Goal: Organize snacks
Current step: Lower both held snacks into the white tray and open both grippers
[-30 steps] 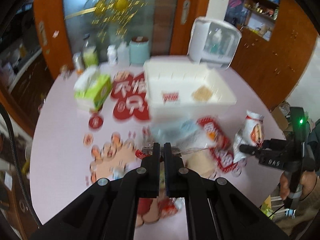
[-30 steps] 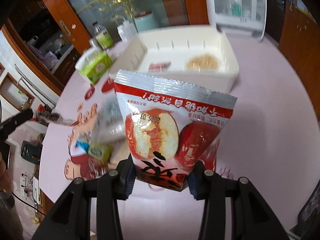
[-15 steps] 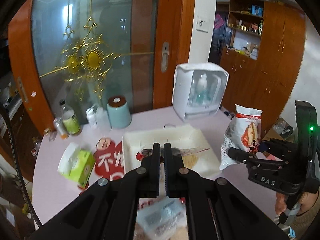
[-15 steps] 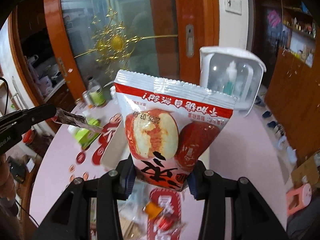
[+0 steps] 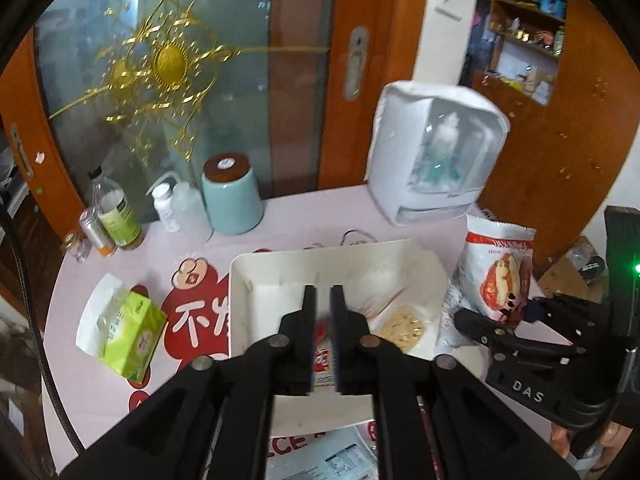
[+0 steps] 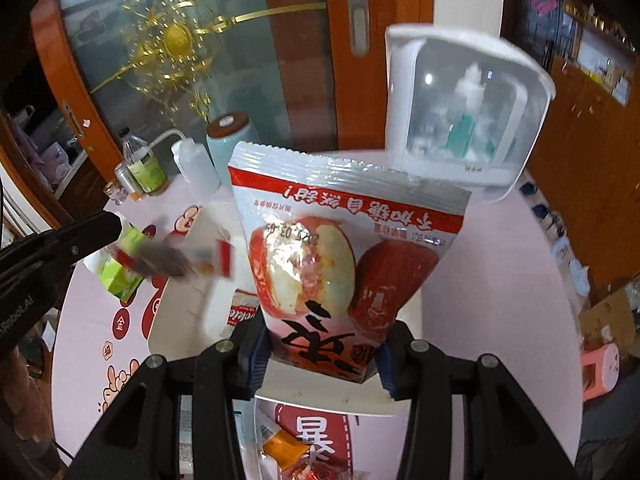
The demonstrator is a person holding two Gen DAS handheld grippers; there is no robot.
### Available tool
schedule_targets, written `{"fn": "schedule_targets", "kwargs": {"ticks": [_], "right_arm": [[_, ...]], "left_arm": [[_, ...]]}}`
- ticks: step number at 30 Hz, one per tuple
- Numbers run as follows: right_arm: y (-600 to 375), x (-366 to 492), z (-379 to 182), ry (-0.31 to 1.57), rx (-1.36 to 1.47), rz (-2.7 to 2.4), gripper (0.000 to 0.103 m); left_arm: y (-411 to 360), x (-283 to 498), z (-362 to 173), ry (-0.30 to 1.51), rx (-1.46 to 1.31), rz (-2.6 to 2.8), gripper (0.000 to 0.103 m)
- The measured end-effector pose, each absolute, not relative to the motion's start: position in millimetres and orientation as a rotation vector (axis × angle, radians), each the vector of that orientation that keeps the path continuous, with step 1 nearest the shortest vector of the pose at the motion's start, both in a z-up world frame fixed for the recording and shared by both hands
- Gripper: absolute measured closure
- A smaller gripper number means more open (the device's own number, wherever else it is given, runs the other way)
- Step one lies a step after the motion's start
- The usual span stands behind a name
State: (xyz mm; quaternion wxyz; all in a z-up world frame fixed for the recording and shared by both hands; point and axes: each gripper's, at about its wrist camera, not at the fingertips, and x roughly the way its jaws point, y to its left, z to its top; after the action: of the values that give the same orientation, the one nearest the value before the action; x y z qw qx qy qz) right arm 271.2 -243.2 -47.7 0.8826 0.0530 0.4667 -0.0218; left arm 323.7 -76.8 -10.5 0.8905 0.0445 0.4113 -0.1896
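- Left gripper (image 5: 323,294): over the white tray (image 5: 256,280), above its near-left part. Fingers stand slightly apart with a narrow gap.
- In the right wrist view a small dark wrapper (image 6: 168,258) with a red end hangs in the air off the left gripper's (image 6: 114,222) tip, heavily blurred. Cannot tell whether the tip touches it.
- Right gripper (image 6: 322,354): fingers spread wide and pinching the lower corners of a red-and-white snack bag (image 6: 340,260), print upside down, pictures of red fruit, one cut open. The bag stands upright, held above the tray's right side.
- From the left wrist view the same snack bag (image 5: 498,268) sits just past the tray's right rim, right gripper (image 5: 508,316) clamped at its bottom edge.
- The tray sits about mid-table, toward the far edge. Inside: a pale crumbly cracker packet (image 5: 402,326) to the right, a red-and-white packet (image 5: 322,354) partly hidden behind the left fingers.
- Table (image 5: 100,392): round, pale pink cover with red printed motifs.
- Left side of table: green tissue pack (image 5: 128,330).
- Far edge: teal canister with brown lid (image 5: 232,196), a squeeze bottle (image 5: 188,210), a green-labelled bottle (image 5: 116,216).
- Far right edge: white cabinet with clear front (image 5: 436,152), bottles inside.
- Near edge, below the tray: loose packets, one orange (image 6: 284,448), and a clear bag with a label (image 5: 340,460).
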Motion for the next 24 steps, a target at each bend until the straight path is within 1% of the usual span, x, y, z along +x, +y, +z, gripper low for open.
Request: {"fn": "schedule_targets", "kwargs": {"ticks": [1,2,3,4,14,24], "right_arm": [[-243,273,-50,0.976,0.109,-0.047,0.048],[-243,274,-53,0.978,0.101,-0.054,0.037],[-242,274,-54,0.974,0.093,-0.063,0.033],[-242,273,-55,0.968,0.089,-0.065,0.033],[-239,265,-50,0.958,0.139,-0.041,0.033],[-225,241,-30,0.924,0.126,-0.021,0.033]], "left_arm": [[-77,324,-13,0.859,0.092,-0.384,0.053],[-76,325,-15,0.864,0.092,-0.374,0.036],[-75,325,-17,0.854,0.089,-0.361,0.013],[-73,323,-17,0.841,0.088,-0.356,0.01],[-55,310,-17,0.828,0.092,-0.343,0.01],[-41,282,5,0.786,0.083,-0.321,0.01]]}}
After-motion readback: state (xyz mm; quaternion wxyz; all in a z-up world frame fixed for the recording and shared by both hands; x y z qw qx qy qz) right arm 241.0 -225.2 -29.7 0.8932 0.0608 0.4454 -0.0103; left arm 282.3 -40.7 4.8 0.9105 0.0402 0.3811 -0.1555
